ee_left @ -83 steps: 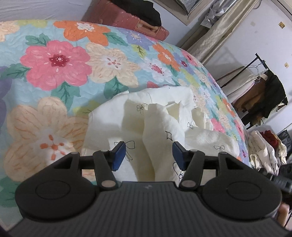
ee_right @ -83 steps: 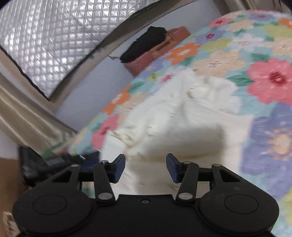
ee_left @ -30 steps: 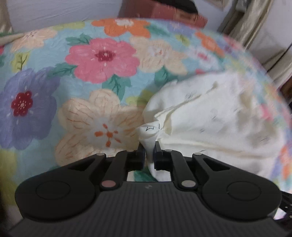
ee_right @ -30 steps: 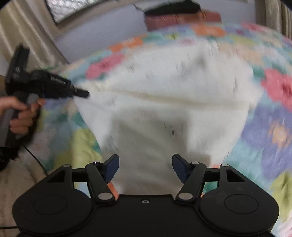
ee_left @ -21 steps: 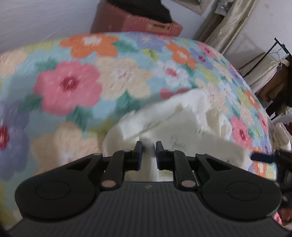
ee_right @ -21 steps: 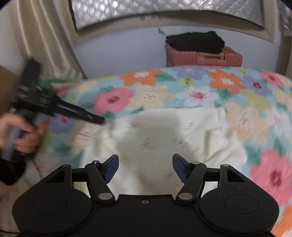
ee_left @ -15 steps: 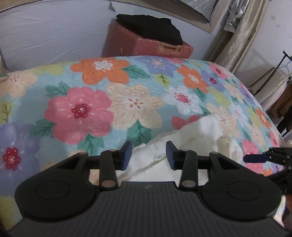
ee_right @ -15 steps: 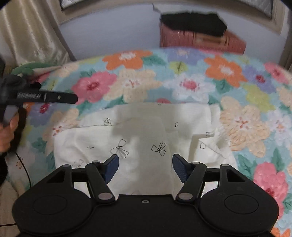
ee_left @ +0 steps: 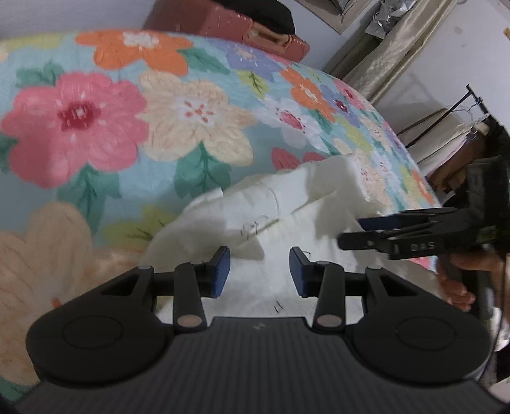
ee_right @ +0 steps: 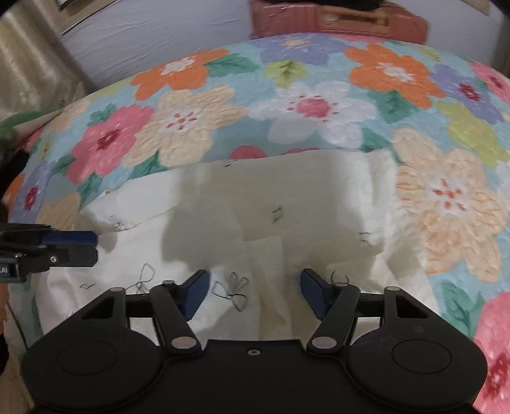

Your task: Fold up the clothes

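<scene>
Floral quilt (ee_right: 191, 127), red suitcase (ee_right: 338, 19) behind

Bare quilt (ee_right: 197, 127) lies free beyond the garment (ee_right: 287, 207); suitcase (ee_right: 338, 19) bounds its far edge.

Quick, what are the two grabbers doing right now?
Left gripper: open, holding nothing, above the cream garment.
Right gripper: closing, nothing pinched yet, over the garment.

The garment (ee_right: 287, 203) is cream with small dark bow drawings. The bedspread (ee_right: 318, 105) is light blue with pink, orange, cream, perhaps purple flowers.
</scene>
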`<state>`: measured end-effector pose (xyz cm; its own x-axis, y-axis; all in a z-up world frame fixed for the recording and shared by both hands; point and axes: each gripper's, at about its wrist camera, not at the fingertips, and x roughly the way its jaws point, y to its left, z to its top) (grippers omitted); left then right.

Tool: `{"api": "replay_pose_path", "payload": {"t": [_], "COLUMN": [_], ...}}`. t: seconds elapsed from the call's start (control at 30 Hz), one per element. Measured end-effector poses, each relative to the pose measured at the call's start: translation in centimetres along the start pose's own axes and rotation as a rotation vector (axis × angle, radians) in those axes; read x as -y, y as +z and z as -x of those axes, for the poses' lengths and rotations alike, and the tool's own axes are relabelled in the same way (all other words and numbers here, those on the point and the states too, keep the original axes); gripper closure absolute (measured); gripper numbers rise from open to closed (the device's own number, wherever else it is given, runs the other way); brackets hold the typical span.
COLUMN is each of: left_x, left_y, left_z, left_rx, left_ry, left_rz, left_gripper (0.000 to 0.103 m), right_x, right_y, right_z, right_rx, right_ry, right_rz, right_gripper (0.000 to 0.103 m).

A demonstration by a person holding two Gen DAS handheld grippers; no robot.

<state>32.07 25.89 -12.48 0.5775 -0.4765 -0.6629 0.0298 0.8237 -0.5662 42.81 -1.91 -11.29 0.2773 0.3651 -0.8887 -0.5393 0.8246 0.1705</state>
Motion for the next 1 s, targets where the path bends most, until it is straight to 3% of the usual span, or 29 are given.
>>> {"api": "replay_pose_path", "payload": {"t": [0.03, 0.1, 0.13, 0.27, 0.4, 0.5, 0.57, 0.63, 0.77, 0.9, 1.0], "left_x": [-0.3, -0.6, -0.6, -0.4, 0.0, 1.3, 1.6, 0.9, -0.1, -0.2, 0.0], "left_y": [-0.1, 0.0, -0.1, -0.2, -0.1, -0.1, 0.0, -0.1, -0.4, -0.5, -0.4], "left_z": [0.0, 0.0, 0.1, 0.7, 2.2, 3.6, 3.6, 2.8, 1.0, 1.6, 3.1], "left_rx": [-0.006, -0.011, -0.009, 0.011, 0.101, 0.215, 0.207, 0.154, 0.055, 0.063, 0.124], "left_ry": [-0.007, -0.014, -0.015, -0.014, 0.027, 0.193, 0.245, 0.232, 0.284, 0.267, 0.217], "left_rz": [0.014, 0.028, 0.030, 0.031, 0.031, -0.060, -0.108, -0.073, -0.065, -0.061, -0.044], "left_gripper": [0.064, 0.064, 0.064, 0.064, 0.064, 0.064, 0.061, 0.061, 0.061, 0.061, 0.061], "right_x": [-0.4, -1.8, -2.3, -4.0, -5.9, -7.1, -6.9, -6.6, -4.9, -2.6, -2.5], "right_y": [-0.1, -0.4, -0.5, -0.6, 0.2, 0.9, 1.3, 1.8, 1.9, -1.8, -5.6], "right_z": [-0.1, 0.4, 0.9, 4.2, 8.3, 9.2, 8.3, 6.8, 5.9, 8.9, 9.5], "right_rx": [-0.010, 0.024, 0.051, 0.207, 0.412, 0.501, 0.500, 0.478, 0.472, 0.515, 0.475], "right_ry": [0.015, -0.024, -0.042, -0.082, -0.105, -0.155, -0.163, -0.202, -0.258, -0.196, -0.111], "right_rz": [0.046, 0.179, 0.212, 0.291, 0.354, 0.390, 0.355, 0.307, 0.117, -0.170, -0.222], "right_gripper": [0.087, 0.092, 0.097, 0.099, 0.100, 0.099, 0.099, 0.095, 0.065, 0.062, 0.062]}}
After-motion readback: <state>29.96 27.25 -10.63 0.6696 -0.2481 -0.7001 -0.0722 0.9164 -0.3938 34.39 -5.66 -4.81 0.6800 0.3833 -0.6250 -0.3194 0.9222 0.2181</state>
